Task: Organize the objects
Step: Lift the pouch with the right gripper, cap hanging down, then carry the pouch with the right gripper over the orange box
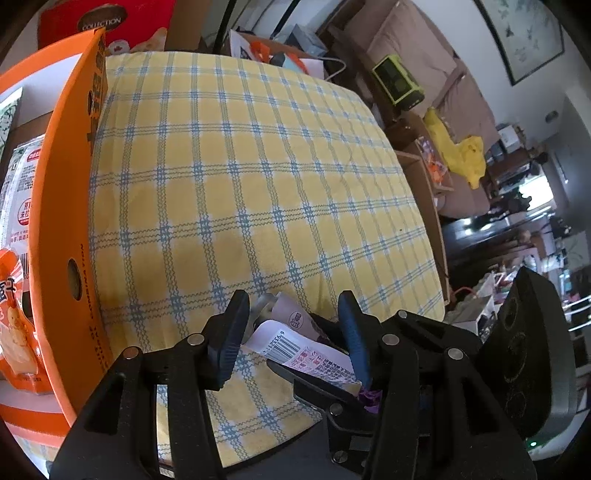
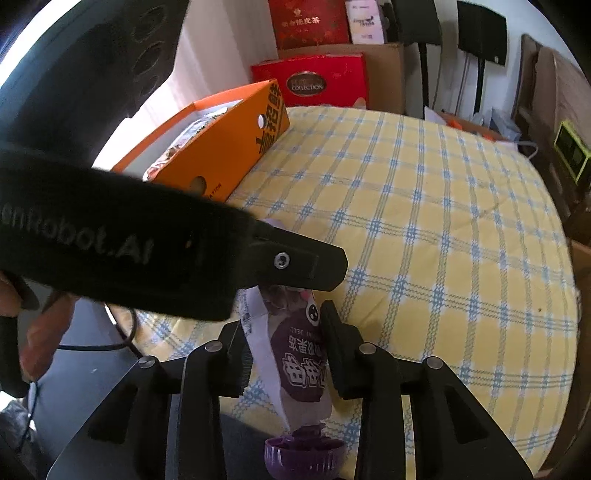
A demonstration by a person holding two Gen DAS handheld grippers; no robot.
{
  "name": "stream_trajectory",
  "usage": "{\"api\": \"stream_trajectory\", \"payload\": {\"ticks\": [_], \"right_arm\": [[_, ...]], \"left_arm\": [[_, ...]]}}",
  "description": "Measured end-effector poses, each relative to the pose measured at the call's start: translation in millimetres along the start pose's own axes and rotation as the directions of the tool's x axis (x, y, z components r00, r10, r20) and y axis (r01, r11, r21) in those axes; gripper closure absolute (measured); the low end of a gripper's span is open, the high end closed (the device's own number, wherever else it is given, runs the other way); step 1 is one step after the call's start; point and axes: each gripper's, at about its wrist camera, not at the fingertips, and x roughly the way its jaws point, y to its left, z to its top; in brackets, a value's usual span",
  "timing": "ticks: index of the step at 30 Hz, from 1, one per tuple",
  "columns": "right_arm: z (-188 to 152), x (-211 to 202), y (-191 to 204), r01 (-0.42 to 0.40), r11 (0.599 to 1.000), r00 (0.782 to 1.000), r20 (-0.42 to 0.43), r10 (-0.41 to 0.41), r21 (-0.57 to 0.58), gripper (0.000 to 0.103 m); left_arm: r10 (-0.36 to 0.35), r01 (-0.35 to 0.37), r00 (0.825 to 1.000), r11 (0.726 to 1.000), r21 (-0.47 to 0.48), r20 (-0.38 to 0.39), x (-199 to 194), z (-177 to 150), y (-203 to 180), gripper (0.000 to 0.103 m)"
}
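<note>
While the left tongs [image 1: 291,332] half hide it, purple-capped pouch [image 2: 295,354] between both tongs, grips unclear.

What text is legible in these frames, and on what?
"COLLECTION": oval badge on the red gift box.
"...nRobot.AI", start cut off: side of the left gripper body, seen from the right wrist.
Gold Chinese characters on the dark red box: too blurred to transcribe.
Large black Chinese characters on the orange box: not readable with certainty.
Barcode digits and fine print on the purple-capped pouch: too small.
</note>
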Motion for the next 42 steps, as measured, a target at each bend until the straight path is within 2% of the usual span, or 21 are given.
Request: {"api": "stream_trajectory", "payload": {"ticks": [7, 12, 16, 22, 23, 24, 26, 28, 31, 32, 35, 42], "right_arm": [[9.0, -12.0, -3.9, -0.017, 1.000, 1.000, 0.025, 0.017, 0.011, 0.075], [15.5, -14.6, -2.2, 0.010, 1.000, 1.000, 0.030, -0.010, 0.004, 0.078], [17.8, -11.4, -7.7, 0.008, 0.999, 0.999, 0.031, -0.009, 0.031, 0.078], [20.7, -15.7, -18.8, -0.011, 0.998, 0.999, 0.051, 0.008, 0.070, 0.078], [20.7, -18.0, -18.9, -0.013, 0.997, 0.998, 0.058, 0.009, 0.072, 0.078], [21.4, -19.6, -19.3, -0.016, 0.997, 0.998, 0.064, 0.011, 0.074, 0.078], [23.3, -23.2, -18.2, -0.023, 0.997, 0.997, 0.079, 0.017, 0.078, 0.078], [25.0, -26.1, -16.4, -0.034, 0.996, 0.996, 0.090, 0.026, 0.084, 0.078], [30.5, -29.9, -16.8, -0.046, 0.995, 0.994, 0.105, 0.037, 0.091, 0.078], [33.1, -31.2, -17.6, -0.055, 0.994, 0.993, 0.111, 0.045, 0.094, 0.078], [36.5, -34.7, -17.4, -0.071, 0.993, 0.991, 0.119, 0.060, 0.096, 0.078], [43.9, -33.3, -12.3, -0.063, 0.995, 0.992, 0.112, 0.054, 0.078, 0.078]], "left_arm": [[-0.063, 0.063, 0.998, 0.997, -0.050, 0.013, -13.9, 9.4, 3.9, 0.048], [-0.107, 0.108, 0.994, 0.992, -0.065, 0.010, -17.5, 15.2, 3.6, 0.044], [-0.080, 0.081, 0.997, 0.995, -0.059, 0.015, -16.6, 13.9, 1.6, 0.045], [-0.144, 0.148, 0.989, 0.981, -0.123, 0.042, -19.9, 16.0, 14.6, 0.033], [-0.160, 0.165, 0.986, 0.977, -0.133, 0.046, -19.2, 16.1, 15.6, 0.028], [-0.185, 0.192, 0.981, 0.969, -0.153, 0.055, -17.9, 16.3, 16.8, 0.019], [-0.256, 0.266, 0.964, 0.945, -0.192, 0.079, -14.9, 15.2, 18.8, 0.015], [-0.297, 0.307, 0.952, 0.930, -0.201, 0.078, -10.3, 15.4, 17.5, 0.015], [-0.307, 0.315, 0.949, 0.927, -0.206, 0.070, -3.1, 16.2, 14.2, 0.017], [-0.309, 0.318, 0.948, 0.924, -0.212, 0.074, -1.9, 16.8, 14.9, 0.020], [-0.311, 0.327, 0.945, 0.917, -0.229, 0.102, -2.5, 19.0, 19.6, 0.036], [-0.306, 0.328, 0.944, 0.916, -0.230, 0.125, -9.0, 20.5, 24.1, 0.038]]}}
